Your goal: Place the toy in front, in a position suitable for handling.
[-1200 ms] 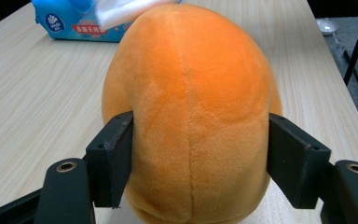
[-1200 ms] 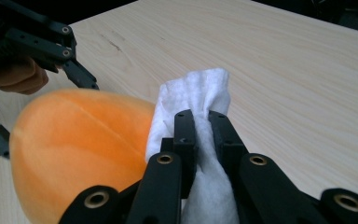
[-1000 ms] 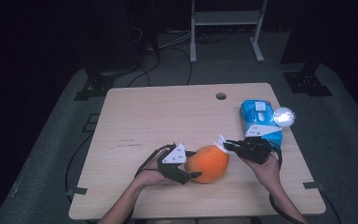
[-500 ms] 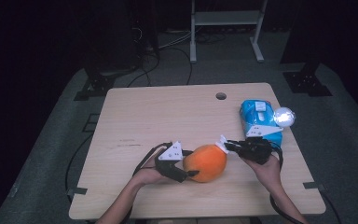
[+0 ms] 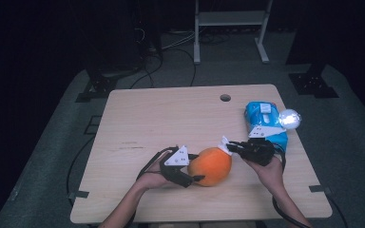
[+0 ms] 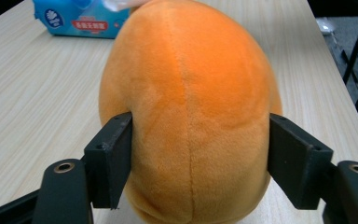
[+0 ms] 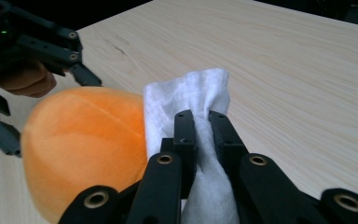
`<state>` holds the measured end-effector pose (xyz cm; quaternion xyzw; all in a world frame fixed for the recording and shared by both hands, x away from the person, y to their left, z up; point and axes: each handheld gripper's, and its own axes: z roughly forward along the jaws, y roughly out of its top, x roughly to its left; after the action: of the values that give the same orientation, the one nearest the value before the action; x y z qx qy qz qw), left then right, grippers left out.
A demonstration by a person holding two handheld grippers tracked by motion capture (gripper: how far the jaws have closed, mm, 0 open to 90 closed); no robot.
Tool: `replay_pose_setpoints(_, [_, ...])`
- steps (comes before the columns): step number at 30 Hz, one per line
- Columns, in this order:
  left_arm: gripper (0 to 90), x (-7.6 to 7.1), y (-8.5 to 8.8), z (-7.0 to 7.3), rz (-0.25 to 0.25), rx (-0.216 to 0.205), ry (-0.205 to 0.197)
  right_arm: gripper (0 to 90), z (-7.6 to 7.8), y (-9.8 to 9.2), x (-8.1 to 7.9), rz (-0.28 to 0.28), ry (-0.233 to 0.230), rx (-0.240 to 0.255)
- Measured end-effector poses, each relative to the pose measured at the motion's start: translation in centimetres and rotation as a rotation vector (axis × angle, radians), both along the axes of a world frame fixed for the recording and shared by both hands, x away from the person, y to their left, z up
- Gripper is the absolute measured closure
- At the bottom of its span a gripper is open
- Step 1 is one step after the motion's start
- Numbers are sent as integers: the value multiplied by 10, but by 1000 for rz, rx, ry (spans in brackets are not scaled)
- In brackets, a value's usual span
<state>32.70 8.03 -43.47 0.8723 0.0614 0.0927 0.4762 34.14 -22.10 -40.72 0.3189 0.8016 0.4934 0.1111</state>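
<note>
**Wiping an orange plush ball**

Clamping a white wipe (image 7: 200,140), the right gripper (image 5: 232,146) presses it against the ball (image 5: 211,166) near the table's (image 5: 147,118) front edge. The left gripper (image 5: 194,172) straddles the ball's other side, jaws just easing apart yet touching it. A blue packet (image 5: 261,118) lies beyond the ball.

Table (image 5: 171,118) evenly lit from above on my feed, surroundings nearly black. Glare blows out the white lamp (image 5: 289,118). High view soft, grainy; both gripper views sharp, shadows faint.
</note>
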Motion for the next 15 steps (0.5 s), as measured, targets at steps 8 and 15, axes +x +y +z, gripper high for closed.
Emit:
replay_pose_setpoints(8, [276, -3, -8, 3, 8, -1, -15, 820, 15, 30, -18, 96, -56, 0])
replay_pose_setpoints(15, [279, 1, -3, 0, 23, -31, 16, 820, 17, 35, -18, 85, -77, -48])
